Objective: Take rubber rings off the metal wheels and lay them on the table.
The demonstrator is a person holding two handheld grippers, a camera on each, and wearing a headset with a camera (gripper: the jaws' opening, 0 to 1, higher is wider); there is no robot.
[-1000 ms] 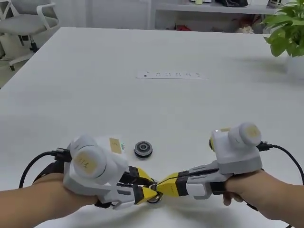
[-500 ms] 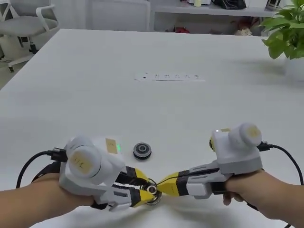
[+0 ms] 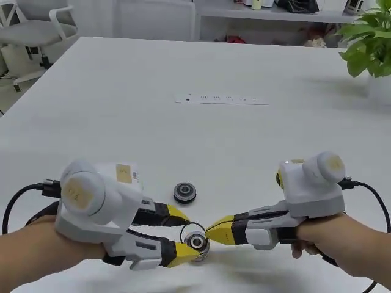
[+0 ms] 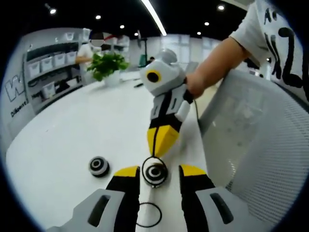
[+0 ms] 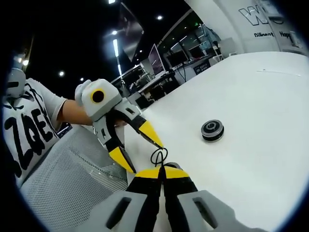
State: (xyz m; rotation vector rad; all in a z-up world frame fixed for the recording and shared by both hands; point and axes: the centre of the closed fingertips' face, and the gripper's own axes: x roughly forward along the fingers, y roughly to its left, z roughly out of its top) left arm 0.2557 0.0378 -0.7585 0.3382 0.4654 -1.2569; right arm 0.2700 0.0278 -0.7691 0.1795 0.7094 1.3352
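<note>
While the thin rubber ring (image 5: 158, 155) is drawn out in a loop from the near metal wheel (image 3: 196, 242), it is pinched in the right gripper (image 3: 212, 232), whose jaws are clenched tight on it just beside the wheel's rim. Whether the loop has wholly cleared the wheel cannot be told; in the left gripper view it seems to hang about the wheel's top edge. The wheel sits hub-up on the bench (image 3: 214, 140) at the near edge, between the jaws of the left gripper (image 3: 182, 234), which stand apart on either side of it and do not clamp it. The stretch of the ring runs from the wheel toward the right gripper, so the coming move most likely turns on drawing it away along that line, with the left gripper closest to steady the wheel. By count there are two wheels, the second wheel (image 3: 184, 192) standing a little farther up the bench with dark bands around it, and two rings off or coming off: the pinched one and a loose ring (image 4: 148, 214) lying flat on the bench.
</note>
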